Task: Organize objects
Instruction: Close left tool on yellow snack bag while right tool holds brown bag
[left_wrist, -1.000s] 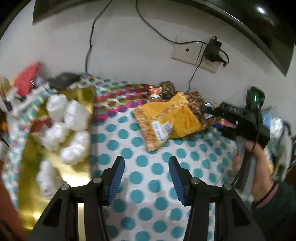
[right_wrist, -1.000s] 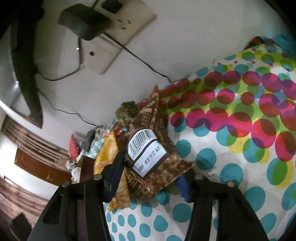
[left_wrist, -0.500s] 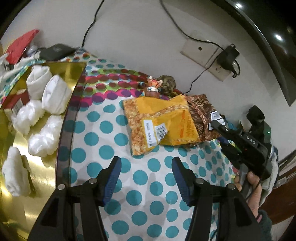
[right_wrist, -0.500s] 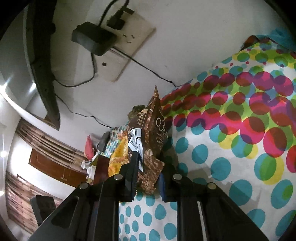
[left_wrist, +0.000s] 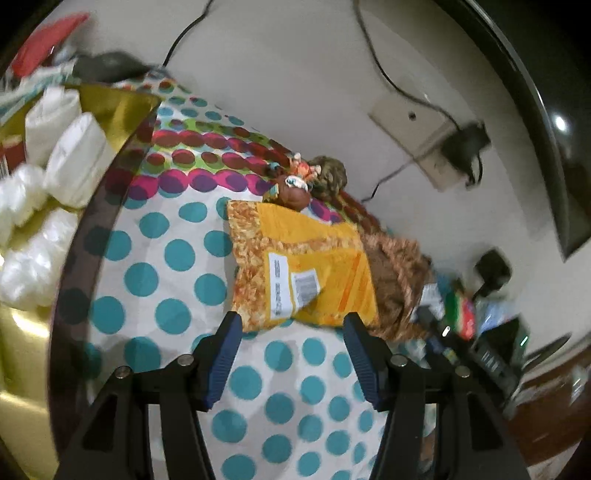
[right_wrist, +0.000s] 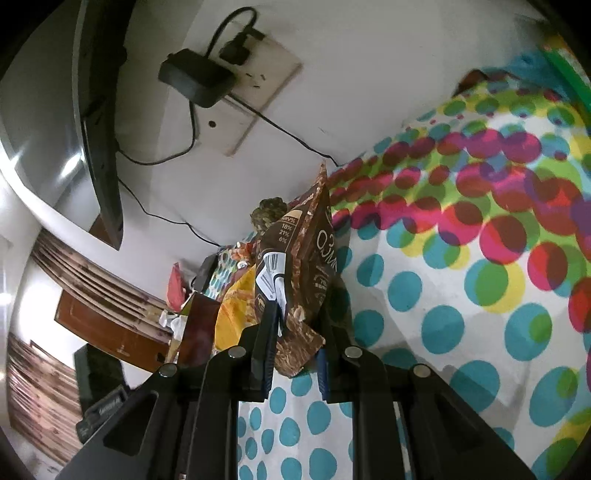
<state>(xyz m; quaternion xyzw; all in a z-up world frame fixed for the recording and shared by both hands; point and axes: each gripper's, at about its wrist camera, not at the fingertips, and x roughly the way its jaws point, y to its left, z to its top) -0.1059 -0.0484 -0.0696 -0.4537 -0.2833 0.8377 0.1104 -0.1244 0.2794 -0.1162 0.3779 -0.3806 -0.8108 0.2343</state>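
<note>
Blue-padded fingers of my left gripper (left_wrist: 291, 354) frame the near view, and the jaws are opening with nothing between them, only the white cloth with teal polka dots (left_wrist: 147, 273) below. Just past the fingertips lies the flat yellow-orange snack packet with a white barcode label (left_wrist: 306, 266), its near edge close to the gap. To the left, a gold tray (left_wrist: 122, 107) holds white plastic-wrapped bundles (left_wrist: 70, 162). Tucked beside the yellow packet on the right is the crinkled brown snack packet (left_wrist: 399, 269). Behind both, near the wall, sit a small brown round ornament with an orange tuft (left_wrist: 295, 192) and a woven brown ball (left_wrist: 328, 177). A beige wall socket plate with a black adapter (left_wrist: 432, 147) hangs above them.

On my right side, the right gripper (right_wrist: 293, 362) is pressed together, pinching the bottom corner of that brown packet (right_wrist: 303, 258), which stands up on edge between the pads above the dotted cloth (right_wrist: 443, 314). The yellow packet (right_wrist: 232, 314) shows just left of it. Farther back, a black screen edge (right_wrist: 99, 129) hangs on the white wall beside the socket (right_wrist: 251, 88).
</note>
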